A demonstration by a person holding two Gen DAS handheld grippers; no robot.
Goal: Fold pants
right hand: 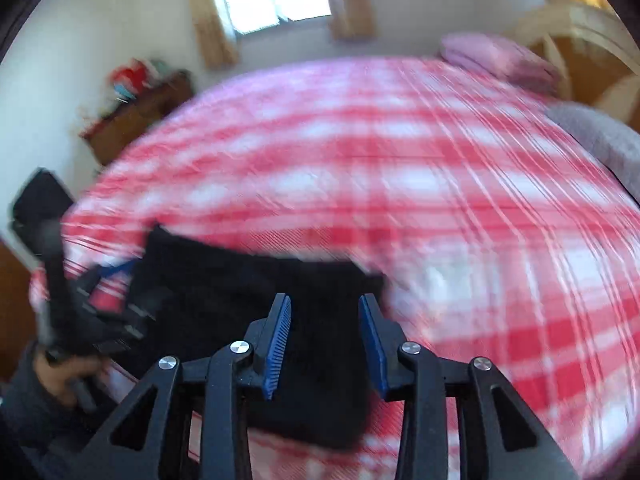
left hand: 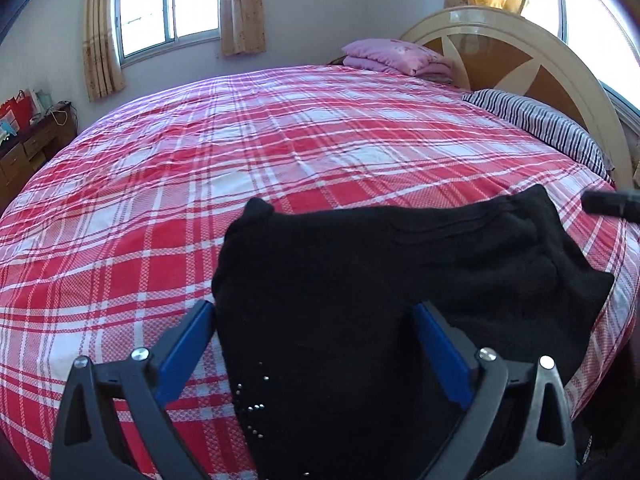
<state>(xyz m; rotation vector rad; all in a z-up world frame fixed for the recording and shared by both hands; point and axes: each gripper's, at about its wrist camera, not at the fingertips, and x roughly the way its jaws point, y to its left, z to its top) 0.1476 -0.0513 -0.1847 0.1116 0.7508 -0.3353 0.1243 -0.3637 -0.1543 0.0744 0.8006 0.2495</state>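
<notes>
Black pants (left hand: pixel 360 300), lengthwise left-right, plaid bed (left hand: pixel 200 160)

Left wrist cam: sits behind the left tool (left hand: pixel 314 344), low over the near edge of the bed (left hand: pixel 280 152), angled down, facing the far window (left hand: pixel 168 8). Right wrist cam: same setup behind the right tool (right hand: pixel 325 342), heavily blurred. Both share the black pants (left hand: pixel 360 280), bed and headboard (left hand: pixel 520 52) at right.

Blurred view: right gripper (right hand: pixel 325 312) jaws part-open over black pants (right hand: pixel 240 280) on plaid bed (right hand: pixel 460 200).
</notes>
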